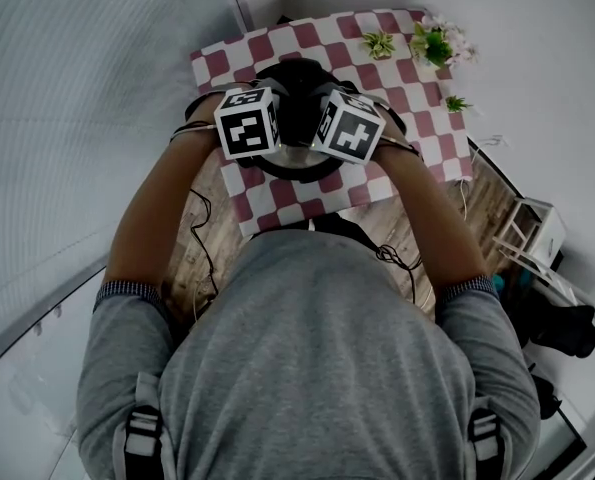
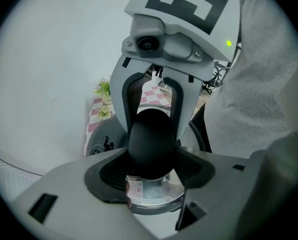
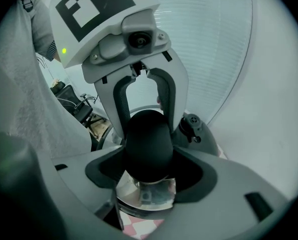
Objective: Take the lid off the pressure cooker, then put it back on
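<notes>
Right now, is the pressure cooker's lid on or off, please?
On, apparently: the lid sits atop the cooker, left tongs and right tongs round its knob.

Sticker point(image 2: 134, 188) on lid point(image 2: 156, 195): print illegible.

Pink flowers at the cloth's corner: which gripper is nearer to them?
Right. The right gripper holds the lid knob on the side toward the pink flowers; the left gripper holds it on the far side.
</notes>
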`<move>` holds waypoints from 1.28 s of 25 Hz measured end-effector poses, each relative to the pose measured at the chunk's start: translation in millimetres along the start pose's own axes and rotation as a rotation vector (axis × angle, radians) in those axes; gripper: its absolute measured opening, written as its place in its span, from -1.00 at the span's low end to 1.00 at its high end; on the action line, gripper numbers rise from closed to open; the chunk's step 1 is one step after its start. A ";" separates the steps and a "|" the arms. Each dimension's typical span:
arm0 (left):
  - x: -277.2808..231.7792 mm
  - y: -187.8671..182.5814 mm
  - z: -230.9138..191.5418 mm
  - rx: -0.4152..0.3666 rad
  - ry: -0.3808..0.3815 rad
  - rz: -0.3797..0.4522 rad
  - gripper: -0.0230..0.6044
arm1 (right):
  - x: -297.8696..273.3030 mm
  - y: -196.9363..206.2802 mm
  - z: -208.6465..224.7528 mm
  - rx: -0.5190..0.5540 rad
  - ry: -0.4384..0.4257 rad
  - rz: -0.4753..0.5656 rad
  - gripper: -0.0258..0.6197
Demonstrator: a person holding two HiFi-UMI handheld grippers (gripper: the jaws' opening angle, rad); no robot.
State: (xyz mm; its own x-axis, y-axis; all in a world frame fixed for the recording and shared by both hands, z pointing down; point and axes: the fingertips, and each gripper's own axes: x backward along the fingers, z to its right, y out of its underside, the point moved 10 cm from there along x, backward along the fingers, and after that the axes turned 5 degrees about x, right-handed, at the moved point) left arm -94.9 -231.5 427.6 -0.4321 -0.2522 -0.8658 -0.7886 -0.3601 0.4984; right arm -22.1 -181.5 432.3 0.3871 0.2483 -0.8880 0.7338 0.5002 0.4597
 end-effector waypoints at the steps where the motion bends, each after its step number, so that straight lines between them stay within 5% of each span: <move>1: 3.8 -1.4 1.0 -0.003 -0.008 0.002 0.03 | 3.0 -1.9 -1.0 0.004 0.003 0.002 -0.01; 21: 21.6 -40.4 41.7 -0.117 -0.077 0.044 0.03 | 50.0 7.3 -40.6 0.024 0.144 -0.020 -0.01; 32: 2.7 -81.4 55.7 -0.049 -0.123 0.025 0.03 | 72.3 49.1 -40.1 0.094 0.105 0.007 -0.01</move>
State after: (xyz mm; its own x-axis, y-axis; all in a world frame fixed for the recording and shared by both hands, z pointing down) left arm -56.3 -152.9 382.3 -0.5043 -0.1509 -0.8502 -0.7555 -0.3997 0.5191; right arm 19.5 -105.7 390.2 0.3357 0.3391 -0.8788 0.7825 0.4191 0.4606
